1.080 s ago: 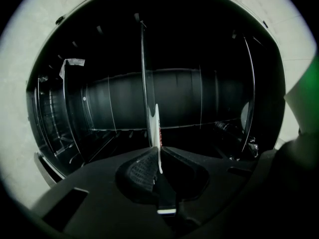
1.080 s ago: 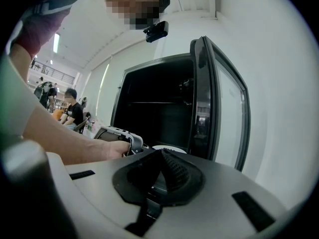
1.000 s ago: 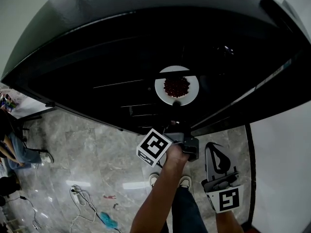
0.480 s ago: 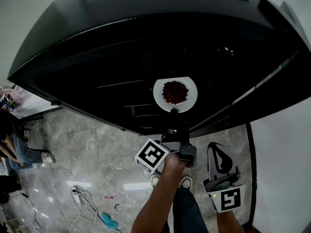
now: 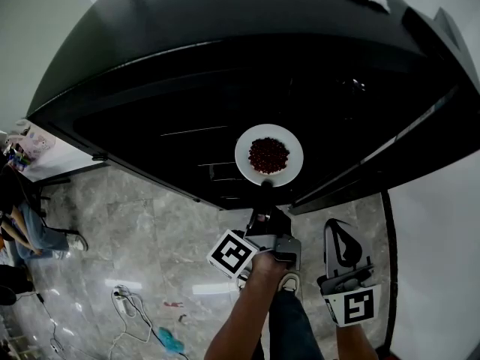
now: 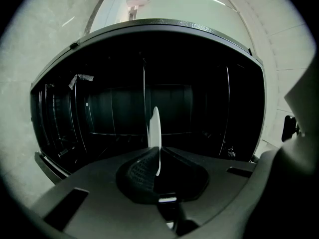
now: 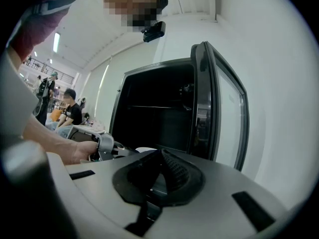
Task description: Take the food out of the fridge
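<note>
The left hand-held gripper point(image 5: 265, 188) pinches the near rim of the plate point(image 5: 268, 156), which juts straight ahead at the fridge point(image 5: 150, 111) mouth; the right hand-held gripper point(image 5: 335, 231) hangs closed and empty, farther back.

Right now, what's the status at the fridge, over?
Left gripper shut on plate rim. Right gripper shut, empty. Dark food on plate, at fridge opening. Nothing in the way.

Open-plan lab or office hall: marble floor point(image 5: 150, 231), loose cables point(image 5: 127, 306), seated people point(image 7: 73, 114), ceiling strip lights point(image 7: 56, 42), black fridge point(image 5: 225, 28).
</note>
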{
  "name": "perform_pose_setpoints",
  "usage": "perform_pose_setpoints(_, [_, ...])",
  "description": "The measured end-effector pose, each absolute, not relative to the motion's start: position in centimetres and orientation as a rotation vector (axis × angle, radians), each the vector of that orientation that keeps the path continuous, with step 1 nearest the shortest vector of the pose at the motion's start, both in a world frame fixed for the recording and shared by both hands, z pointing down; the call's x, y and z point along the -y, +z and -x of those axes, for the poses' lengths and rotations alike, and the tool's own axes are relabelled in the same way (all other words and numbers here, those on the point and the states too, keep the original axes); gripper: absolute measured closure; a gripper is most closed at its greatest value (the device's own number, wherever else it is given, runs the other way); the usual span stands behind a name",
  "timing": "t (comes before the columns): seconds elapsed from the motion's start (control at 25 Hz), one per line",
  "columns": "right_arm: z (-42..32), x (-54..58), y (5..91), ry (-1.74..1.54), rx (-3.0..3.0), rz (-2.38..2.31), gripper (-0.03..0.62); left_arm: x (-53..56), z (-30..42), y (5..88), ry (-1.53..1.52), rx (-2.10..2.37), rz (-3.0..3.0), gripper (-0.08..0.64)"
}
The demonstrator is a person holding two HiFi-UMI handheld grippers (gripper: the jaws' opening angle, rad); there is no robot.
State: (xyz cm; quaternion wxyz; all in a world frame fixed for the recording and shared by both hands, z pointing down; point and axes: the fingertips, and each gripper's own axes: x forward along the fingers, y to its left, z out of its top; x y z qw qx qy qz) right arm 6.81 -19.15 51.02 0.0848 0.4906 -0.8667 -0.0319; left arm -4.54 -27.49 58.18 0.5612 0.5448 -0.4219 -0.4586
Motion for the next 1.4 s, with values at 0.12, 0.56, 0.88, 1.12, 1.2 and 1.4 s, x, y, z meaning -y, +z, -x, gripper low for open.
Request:
perform_pose_setpoints(0.12, [-6.6, 19.1, 50.9, -0.096, 2.589, -1.459, 0.571, 26.8, 5.0, 57.9, -1.093, 0.994, -1.279, 0.537])
perform_pose_setpoints(0.56, [-5.6, 19.1, 50.7, -0.091, 2.600, -1.446, 0.571, 25.0, 6.9, 57.6, -1.112, 1.033, -1.276, 0.537])
perform_pose_setpoints(0.88, [-4.8, 19.3, 49.9, -0.095, 2.619, -1.431, 0.571, 24.2, 8.1, 56.2, -1.131, 1.056, -1.289, 0.537])
perform_pose_setpoints(1.12, [-4.1, 20.2, 47.9, -0.118, 2.642, -1.430, 0.571, 22.9, 8.8, 54.3, -1.145, 1.070, -1.277, 0.537])
perform_pose_setpoints(1.2, [-4.0, 20.4, 47.2, -0.124, 2.648, -1.426, 0.571, 22.3, 8.9, 53.6, -1.147, 1.075, -1.280, 0.537])
perform_pose_setpoints(1.4, [-3.7, 20.4, 45.2, -0.137, 2.662, -1.417, 0.571, 20.4, 9.3, 51.4, -1.148, 1.081, -1.277, 0.537])
